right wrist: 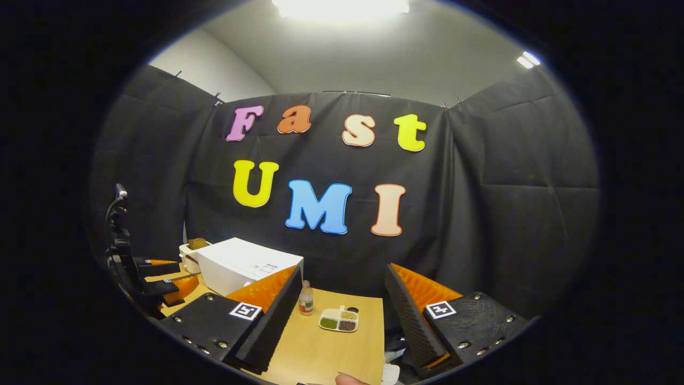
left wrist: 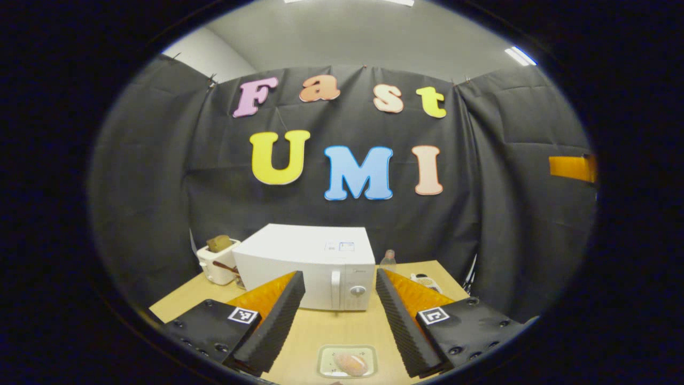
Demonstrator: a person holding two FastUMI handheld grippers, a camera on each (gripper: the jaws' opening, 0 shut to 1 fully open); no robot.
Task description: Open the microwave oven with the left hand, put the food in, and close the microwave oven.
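Observation:
A white microwave oven (left wrist: 307,267) stands at the back of the wooden table (left wrist: 331,334), door shut, with a vertical handle (left wrist: 335,289) and a round knob (left wrist: 357,291) at its right. A pinkish piece of food lies in a clear tray (left wrist: 347,362) at the table's near edge. My left gripper (left wrist: 340,280) is open, held above the table in front of the microwave, apart from it. In the right gripper view the microwave (right wrist: 243,264) sits far left. My right gripper (right wrist: 344,280) is open over the table's right part, holding nothing. The left gripper (right wrist: 160,275) shows at far left.
A white toaster (left wrist: 216,262) with bread stands left of the microwave. A small bottle (right wrist: 305,299) and a divided dish (right wrist: 339,320) of seasonings sit right of it. The table's right edge (right wrist: 382,331) drops off near my right gripper. A fingertip (right wrist: 350,379) shows at the bottom.

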